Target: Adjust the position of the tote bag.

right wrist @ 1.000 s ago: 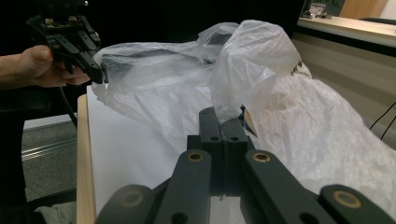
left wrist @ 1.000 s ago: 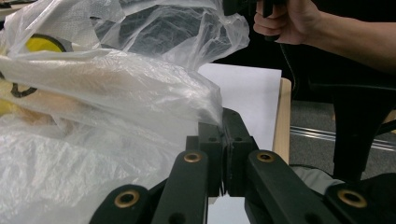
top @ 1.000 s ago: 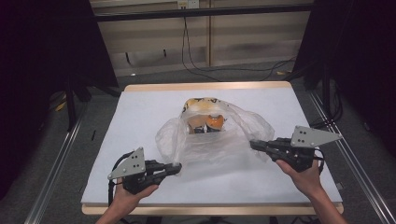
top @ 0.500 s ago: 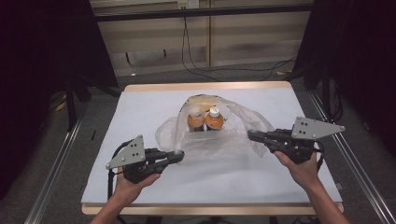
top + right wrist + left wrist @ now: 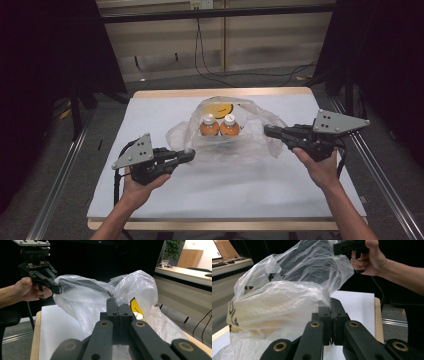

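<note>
A clear plastic bag lies mid-table with its mouth pulled wide toward me. Inside stand two orange bottles with white caps, and a yellow-printed item lies behind them. My left gripper is shut on the bag's left rim. In the left gripper view its jaws pinch the film. My right gripper is shut on the bag's right rim, with thin film caught between its jaws. Each gripper view shows the other gripper holding the bag farther off.
The white table top has a wooden edge at the back. Metal rails run along both sides of the table. Cables lie on the floor behind it.
Both grippers have risen and moved away from me, holding the bag's rims. The bag's mouth has opened up and the two bottles now show clearly inside.
</note>
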The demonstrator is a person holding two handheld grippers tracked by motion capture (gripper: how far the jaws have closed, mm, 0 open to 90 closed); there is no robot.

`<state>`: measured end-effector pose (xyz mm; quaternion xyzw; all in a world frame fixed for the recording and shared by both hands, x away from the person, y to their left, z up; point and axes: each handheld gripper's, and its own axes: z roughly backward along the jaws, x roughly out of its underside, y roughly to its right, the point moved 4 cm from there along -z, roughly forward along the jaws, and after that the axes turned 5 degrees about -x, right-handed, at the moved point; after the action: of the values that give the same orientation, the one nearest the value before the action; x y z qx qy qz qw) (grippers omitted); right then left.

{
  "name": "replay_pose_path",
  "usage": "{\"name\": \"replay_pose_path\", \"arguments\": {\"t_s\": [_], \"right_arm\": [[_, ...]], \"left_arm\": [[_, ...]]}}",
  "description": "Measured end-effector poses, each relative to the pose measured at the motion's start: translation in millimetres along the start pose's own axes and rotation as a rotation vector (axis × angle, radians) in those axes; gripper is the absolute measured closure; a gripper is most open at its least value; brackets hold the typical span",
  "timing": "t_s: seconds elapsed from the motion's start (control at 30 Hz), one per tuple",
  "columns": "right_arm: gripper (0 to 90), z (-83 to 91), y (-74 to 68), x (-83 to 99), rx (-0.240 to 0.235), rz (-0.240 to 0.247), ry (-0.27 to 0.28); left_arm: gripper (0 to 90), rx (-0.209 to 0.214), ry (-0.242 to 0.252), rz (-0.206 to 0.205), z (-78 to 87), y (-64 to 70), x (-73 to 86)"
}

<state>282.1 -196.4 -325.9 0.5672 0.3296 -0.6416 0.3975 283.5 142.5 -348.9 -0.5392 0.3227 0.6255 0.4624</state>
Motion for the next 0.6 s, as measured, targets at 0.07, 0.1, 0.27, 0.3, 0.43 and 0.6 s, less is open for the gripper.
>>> {"name": "replay_pose_path", "arguments": {"t_s": [0.07,0.1,0.27,0.3,0.43,0.6], "right_arm": [[90.0,0.7,1.5,-3.1,0.001,0.001,0.011],[90.0,0.7,1.5,-3.1,0.001,0.001,0.011],[90.0,1.6,9.5,-12.6,0.014,0.001,0.031],[90.0,1.2,10.4,-13.8,0.019,0.000,0.031],[90.0,-2.0,14.9,-20.9,0.024,0.008,0.026],[90.0,-6.3,21.3,-28.9,0.019,0.005,0.029]], "left_arm": [[88.7,0.002,0.000,-0.007,0.2,-2.7,-2.2],[88.7,0.002,0.000,-0.007,0.2,-2.7,-2.2],[88.8,-0.023,0.022,0.003,2.6,-14.9,-8.0],[88.8,-0.023,0.022,0.003,2.6,-14.9,-8.0],[88.8,-0.031,0.030,0.014,2.7,-24.4,-13.1],[88.8,-0.040,0.036,0.015,2.4,-30.8,-17.1]]}}
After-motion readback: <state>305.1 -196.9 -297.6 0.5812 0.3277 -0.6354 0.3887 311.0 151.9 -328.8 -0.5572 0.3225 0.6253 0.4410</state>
